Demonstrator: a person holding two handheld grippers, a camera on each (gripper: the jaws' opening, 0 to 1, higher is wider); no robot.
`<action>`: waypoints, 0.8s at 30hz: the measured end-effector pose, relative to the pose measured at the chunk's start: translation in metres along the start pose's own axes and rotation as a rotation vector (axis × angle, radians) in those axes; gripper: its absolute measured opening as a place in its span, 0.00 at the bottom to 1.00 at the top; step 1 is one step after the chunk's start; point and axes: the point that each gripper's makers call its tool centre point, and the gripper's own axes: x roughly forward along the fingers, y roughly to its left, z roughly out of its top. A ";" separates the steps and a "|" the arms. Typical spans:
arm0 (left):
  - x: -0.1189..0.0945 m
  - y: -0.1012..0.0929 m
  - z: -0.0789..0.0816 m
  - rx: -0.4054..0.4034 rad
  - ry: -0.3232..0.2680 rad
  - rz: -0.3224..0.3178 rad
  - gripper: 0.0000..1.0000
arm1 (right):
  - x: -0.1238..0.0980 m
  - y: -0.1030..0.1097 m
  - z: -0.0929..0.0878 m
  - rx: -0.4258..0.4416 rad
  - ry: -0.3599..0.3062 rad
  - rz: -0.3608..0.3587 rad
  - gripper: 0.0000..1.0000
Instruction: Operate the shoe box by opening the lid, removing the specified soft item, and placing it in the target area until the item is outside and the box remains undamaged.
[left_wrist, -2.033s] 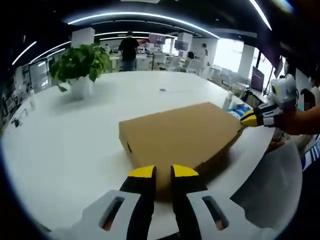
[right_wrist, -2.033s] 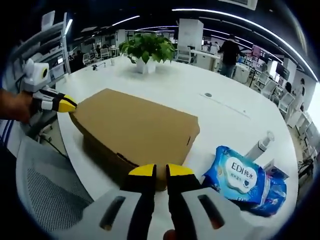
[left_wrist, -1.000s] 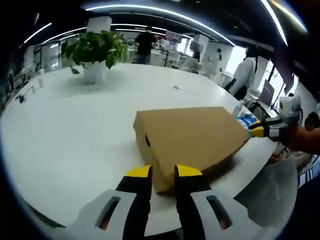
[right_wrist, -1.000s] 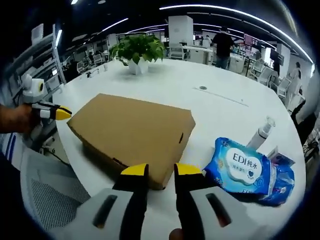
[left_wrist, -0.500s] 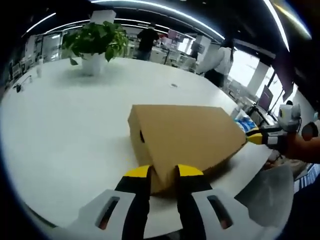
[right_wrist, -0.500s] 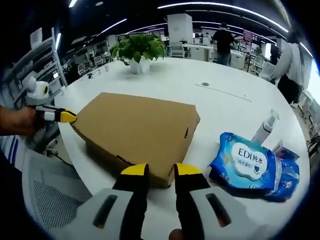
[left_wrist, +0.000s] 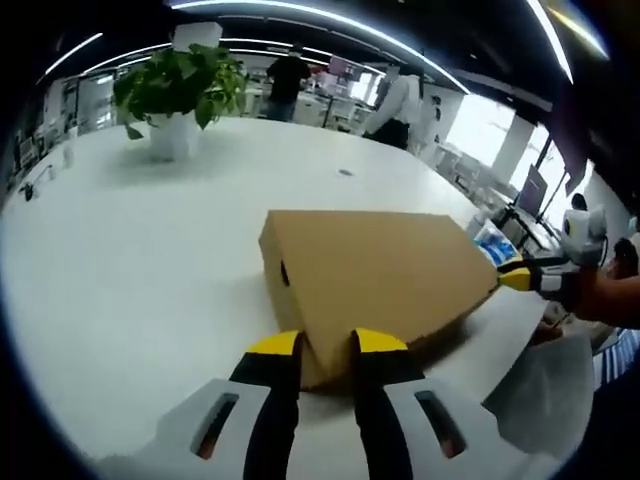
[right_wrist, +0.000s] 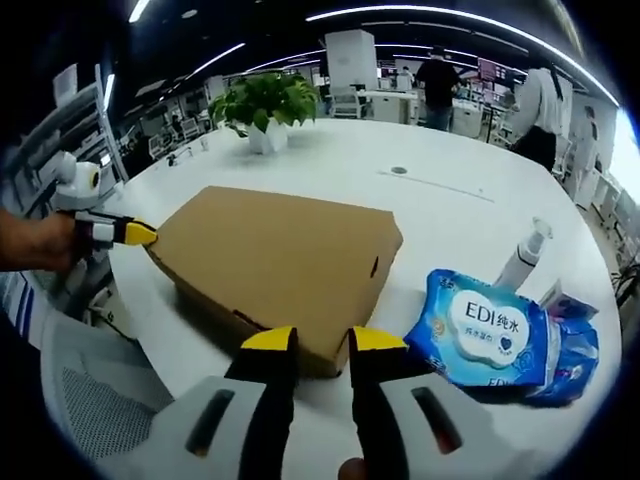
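I have the shoe box (left_wrist: 375, 275) lying flat and closed near the edge of the white table (left_wrist: 130, 260), one corner facing each of my grippers. My left gripper (left_wrist: 325, 345) sits at the near left corner with its yellow-tipped jaws slightly parted, the corner just in front of the gap; I can't tell whether they actually touch the cardboard. My right gripper (right_wrist: 323, 341) stands the same way at the near right corner, jaws a little apart and holding nothing. The box looks like plain light cardboard: stiff along its edges, but I'd expect the lid panel to dent or crease if pinched hard. I judge the lid's front lip near the corners the safest hold, lifted evenly on both sides. A blue wipes pack (right_wrist: 482, 330) lies just right of the box.
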 end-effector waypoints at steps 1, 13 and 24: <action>0.002 0.000 0.002 0.000 0.000 -0.001 0.17 | 0.000 -0.002 0.000 0.000 -0.002 -0.002 0.19; 0.027 -0.007 0.022 0.045 0.007 -0.016 0.18 | 0.007 -0.025 0.010 0.022 -0.016 -0.026 0.19; 0.037 -0.009 0.031 0.061 0.009 -0.027 0.18 | 0.012 -0.034 0.016 0.029 -0.021 -0.036 0.19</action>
